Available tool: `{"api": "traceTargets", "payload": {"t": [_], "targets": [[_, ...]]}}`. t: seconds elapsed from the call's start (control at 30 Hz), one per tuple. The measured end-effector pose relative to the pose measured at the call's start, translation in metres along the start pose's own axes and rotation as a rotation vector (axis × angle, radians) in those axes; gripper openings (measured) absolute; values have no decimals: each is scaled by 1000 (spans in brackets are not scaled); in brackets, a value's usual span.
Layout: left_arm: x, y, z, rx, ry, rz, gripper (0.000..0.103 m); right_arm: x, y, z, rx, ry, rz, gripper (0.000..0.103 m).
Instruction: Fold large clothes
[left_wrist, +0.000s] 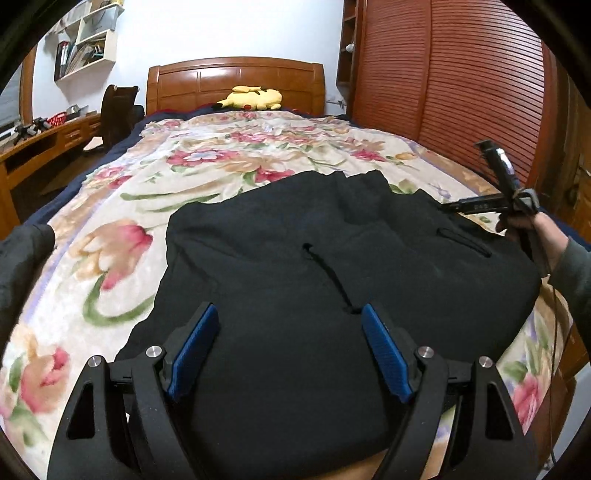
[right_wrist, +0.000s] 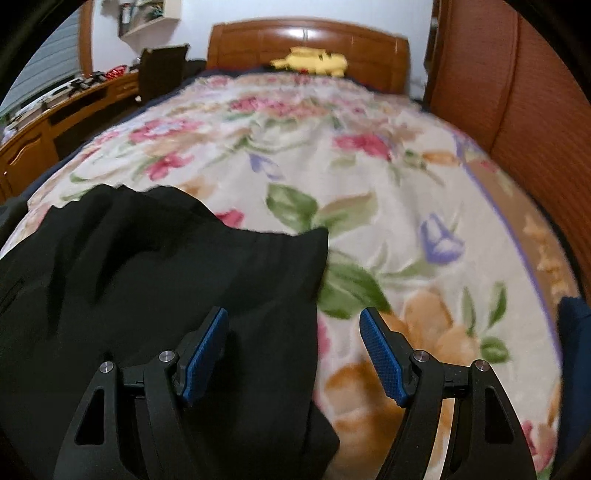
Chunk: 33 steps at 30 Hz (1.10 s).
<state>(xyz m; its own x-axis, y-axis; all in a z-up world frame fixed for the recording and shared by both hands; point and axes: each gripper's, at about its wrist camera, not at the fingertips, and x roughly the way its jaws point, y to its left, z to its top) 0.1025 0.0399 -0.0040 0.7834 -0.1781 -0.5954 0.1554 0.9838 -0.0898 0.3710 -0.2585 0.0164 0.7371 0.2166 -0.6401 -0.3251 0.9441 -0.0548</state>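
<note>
A large black garment (left_wrist: 332, 266) with a drawstring and a pocket lies folded on the floral blanket (left_wrist: 122, 221) of a bed. My left gripper (left_wrist: 288, 314) is open and empty, hovering over the garment's near middle. My right gripper (right_wrist: 293, 317) is open and empty, above the garment's right edge (right_wrist: 184, 266), with one finger over the cloth and the other over the blanket (right_wrist: 406, 221). The right gripper's body also shows in the left wrist view (left_wrist: 506, 192), held in a hand at the garment's far right.
A yellow plush toy (left_wrist: 255, 98) lies by the wooden headboard (left_wrist: 236, 79). A red-brown slatted wardrobe (left_wrist: 461, 81) stands right of the bed. A wooden desk (left_wrist: 40, 147) and dark chair (left_wrist: 118, 110) stand to the left. Dark cloth (left_wrist: 22, 258) lies at the left edge.
</note>
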Motion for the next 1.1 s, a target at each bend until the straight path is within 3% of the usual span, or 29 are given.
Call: {"api": "traceTargets", "payload": {"t": [0.17, 0.2, 0.23, 0.3, 0.33, 0.4, 0.5, 0.67, 0.73, 0.8, 0.87, 0.97, 1.1], "targets": [[3, 0, -1, 5, 8, 0, 81, 19, -15, 4, 70, 48, 60, 75], [3, 0, -1, 6, 10, 1, 81, 17, -15, 4, 71, 43, 72, 70], [4, 0, -2, 8, 12, 3, 81, 17, -14, 4, 61, 38, 75, 63], [5, -2, -2, 12, 17, 7, 81, 15, -7, 2, 13, 24, 44, 16], [5, -2, -2, 12, 20, 7, 81, 13, -1, 1, -28, 14, 40, 8], [7, -1, -3, 11, 28, 6, 81, 5, 5, -2, -86, -37, -44, 4], [9, -1, -4, 10, 39, 4, 81, -6, 5, -2, -64, -56, -133, 4], [13, -4, -7, 27, 50, 22, 81, -21, 7, 0, -24, -58, -155, 4], [14, -5, -8, 34, 53, 29, 81, -32, 11, -1, -16, -68, -169, 14], [14, -5, -9, 36, 54, 31, 81, -46, 18, -3, -29, -90, -161, 42], [15, -5, -9, 35, 54, 30, 81, -67, 30, -12, -37, -125, -124, 59], [15, -6, -9, 35, 54, 30, 81, -93, 53, -31, -43, -177, -38, 67], [15, -5, -8, 34, 54, 29, 81, -108, 103, -64, -135, -178, 48, 67]]}}
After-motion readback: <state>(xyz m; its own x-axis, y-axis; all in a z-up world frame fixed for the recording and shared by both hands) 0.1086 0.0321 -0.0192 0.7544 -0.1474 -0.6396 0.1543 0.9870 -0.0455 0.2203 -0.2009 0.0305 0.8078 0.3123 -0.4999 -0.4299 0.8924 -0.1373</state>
